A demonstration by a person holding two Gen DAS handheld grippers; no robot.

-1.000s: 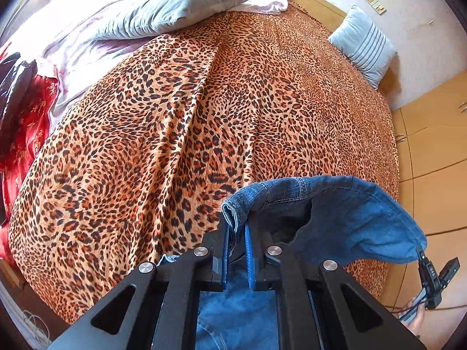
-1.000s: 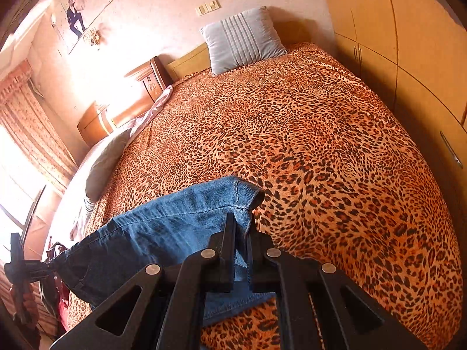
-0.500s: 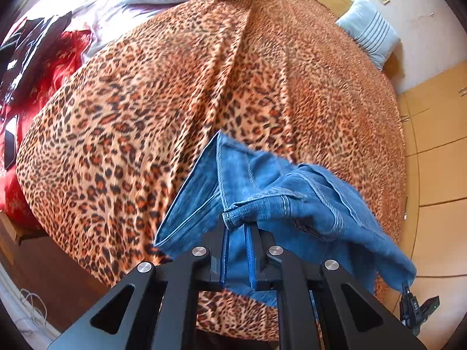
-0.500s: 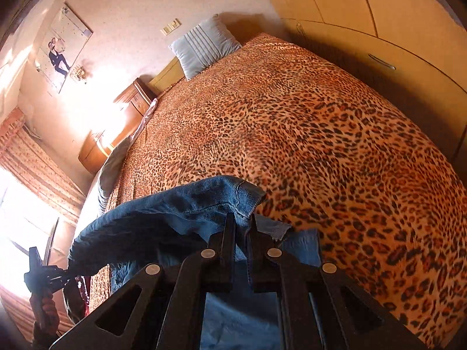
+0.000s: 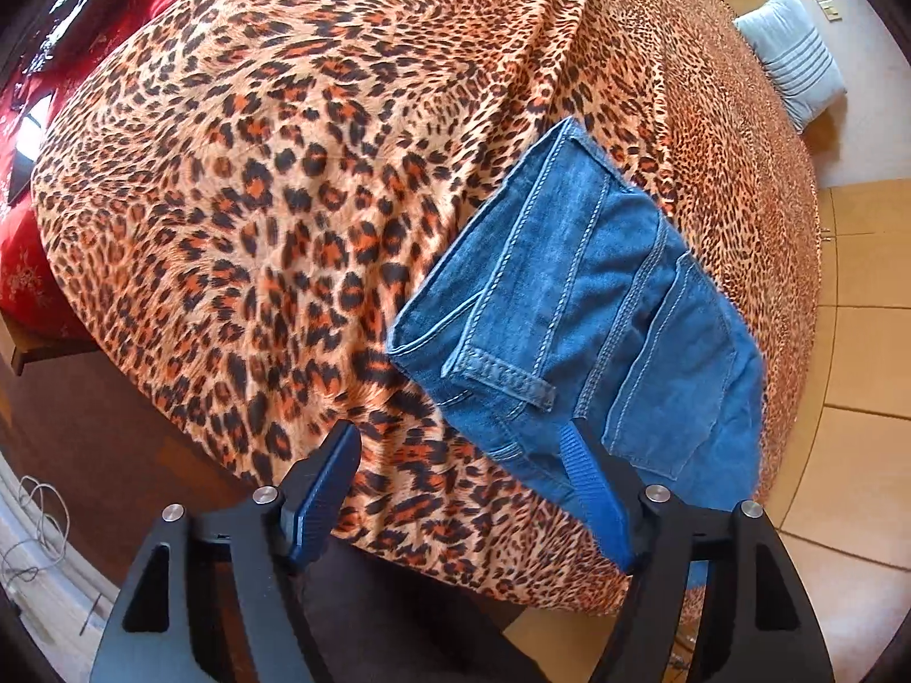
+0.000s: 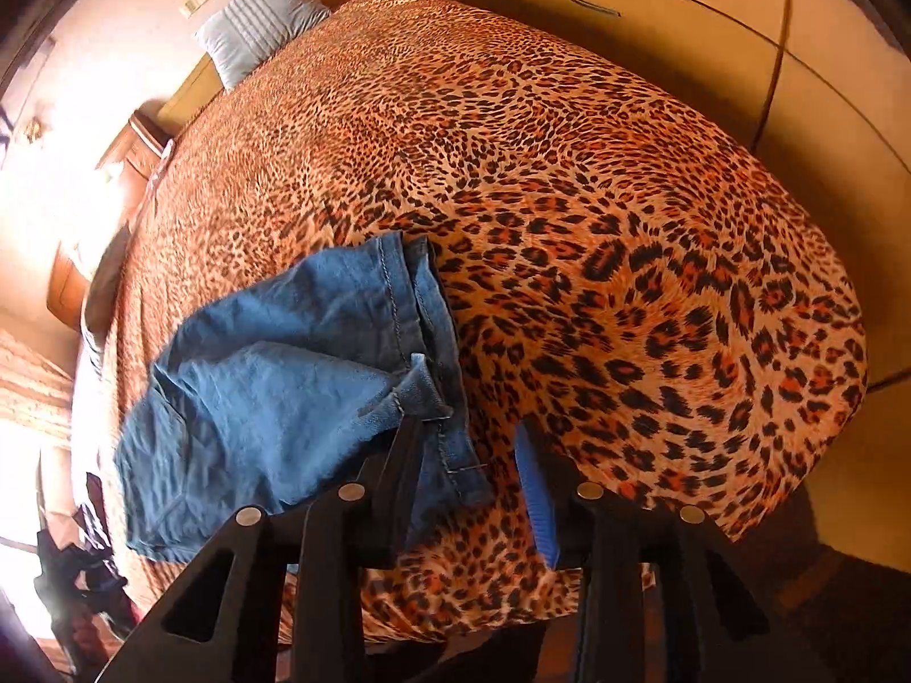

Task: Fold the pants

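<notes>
near the foot of the bed [image 5: 273,182], on the leopard-print cover, my folded jeans [image 5: 586,307] lie with their long axis running away toward the pillow [image 5: 791,57]. my left gripper [image 5: 461,472] has just opened its jaws wide, denim beside one pad; my right gripper [image 6: 472,455] has just opened partway, hem loose between. both sit at the near end.

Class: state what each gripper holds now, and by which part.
Nothing. Both the left gripper and right gripper have just been opening; the jeans lie released on the bedspread.
</notes>
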